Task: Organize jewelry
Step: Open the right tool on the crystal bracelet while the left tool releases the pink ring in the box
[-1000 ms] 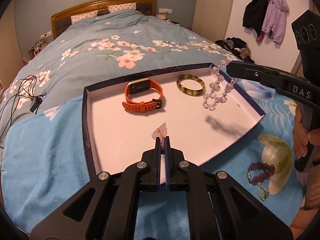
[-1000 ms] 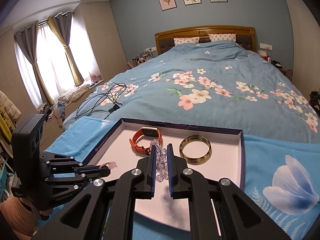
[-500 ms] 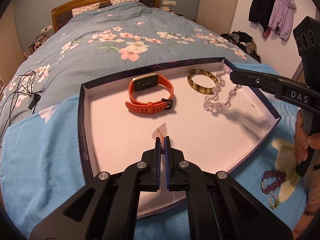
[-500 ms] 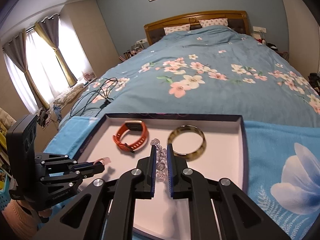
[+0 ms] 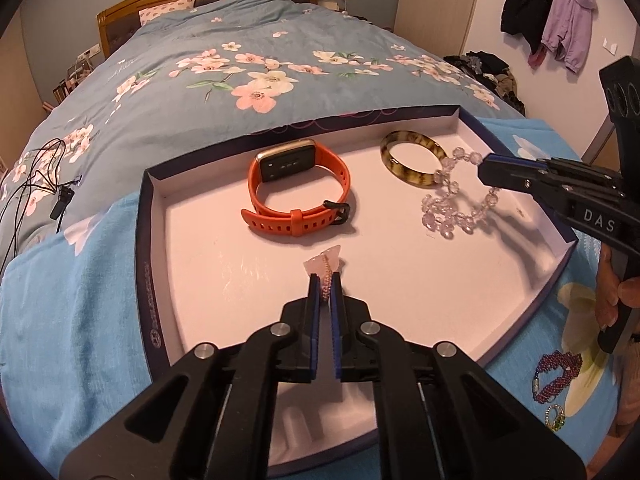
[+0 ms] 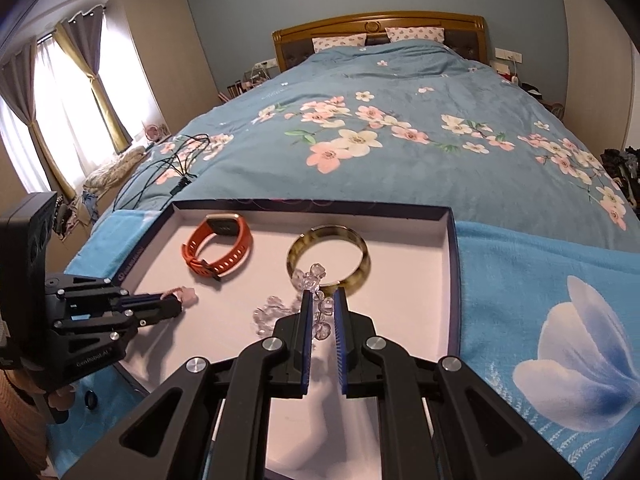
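A shallow white box tray (image 5: 208,280) with dark rim lies on a blue blanket; it also shows in the right wrist view (image 6: 420,280). In it are an orange smartwatch (image 5: 298,196), a tortoiseshell bangle (image 5: 412,156) and a clear crystal bead bracelet (image 5: 456,208). My left gripper (image 5: 325,280) is shut on a pink chain bracelet with a pale pink charm (image 5: 326,266), low over the tray middle. My right gripper (image 6: 320,300) has its jaws slightly apart around the crystal bracelet (image 6: 308,296), whose lower part rests on the tray floor beside the bangle (image 6: 328,256).
A dark red beaded bracelet (image 5: 556,372) and a green ring (image 5: 554,418) lie on the blanket right of the tray. A dark ring (image 6: 91,400) lies left of the tray. Black cables (image 6: 176,168) lie on the floral bedspread behind.
My right gripper has lowered the crystal bracelet into the tray beside the bangle and its jaws have parted a little. My left gripper has come lower over the tray with the pink bracelet.
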Tool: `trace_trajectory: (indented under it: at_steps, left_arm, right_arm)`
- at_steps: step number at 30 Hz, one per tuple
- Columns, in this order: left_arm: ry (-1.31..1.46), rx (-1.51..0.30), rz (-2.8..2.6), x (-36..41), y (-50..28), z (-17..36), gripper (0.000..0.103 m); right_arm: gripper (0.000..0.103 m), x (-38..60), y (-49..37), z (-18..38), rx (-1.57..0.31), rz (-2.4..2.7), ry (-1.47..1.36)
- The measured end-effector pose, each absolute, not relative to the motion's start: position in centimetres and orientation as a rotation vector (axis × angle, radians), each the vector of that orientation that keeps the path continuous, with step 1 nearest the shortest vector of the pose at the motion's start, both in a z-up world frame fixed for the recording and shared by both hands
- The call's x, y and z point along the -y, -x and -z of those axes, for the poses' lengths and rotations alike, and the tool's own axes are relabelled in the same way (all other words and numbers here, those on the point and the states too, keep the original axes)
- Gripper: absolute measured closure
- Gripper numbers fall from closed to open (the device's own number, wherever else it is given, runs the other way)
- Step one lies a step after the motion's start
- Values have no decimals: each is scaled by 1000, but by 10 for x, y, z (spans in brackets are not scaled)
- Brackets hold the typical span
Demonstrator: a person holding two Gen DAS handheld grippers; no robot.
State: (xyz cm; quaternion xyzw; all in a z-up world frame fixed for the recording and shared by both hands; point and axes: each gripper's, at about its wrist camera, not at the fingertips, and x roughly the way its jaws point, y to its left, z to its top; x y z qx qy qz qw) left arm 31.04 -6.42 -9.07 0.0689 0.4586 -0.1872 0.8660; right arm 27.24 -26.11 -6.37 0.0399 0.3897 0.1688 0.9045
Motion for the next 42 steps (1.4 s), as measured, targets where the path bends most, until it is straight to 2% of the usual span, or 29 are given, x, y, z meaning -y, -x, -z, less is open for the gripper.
trace_trajectory:
  at_steps: [4,8,11,13,17,24,42]
  left_arm:
    - [-138,-958,382,63,-314,90,93]
    - [-139,-939,356,62,-313,88,78]
    - [-140,-900,318,57,-304,80,67]
    - [-140,-867,308,53,-293,71,63]
    - [-121,-795,320,43,-266,49,56]
    - [-95,-743,345,19,-208,36,55]
    - [-70,-780,363,6,-134,70,52]
  right_arm:
    - [91,263,-275,69,-829,-330,-82]
    - [89,267,-271,68,-828,-314,-94]
    - [74,269,-263,62,-806,-303,-88]
    - [74,269,-254,55,-781,-311,-81]
    - [62,268,-224,40,-723,-352,-55]
    - [61,265,-172,34,-701,-432,15]
    - [61,268,-112,82,-854,-441,58]
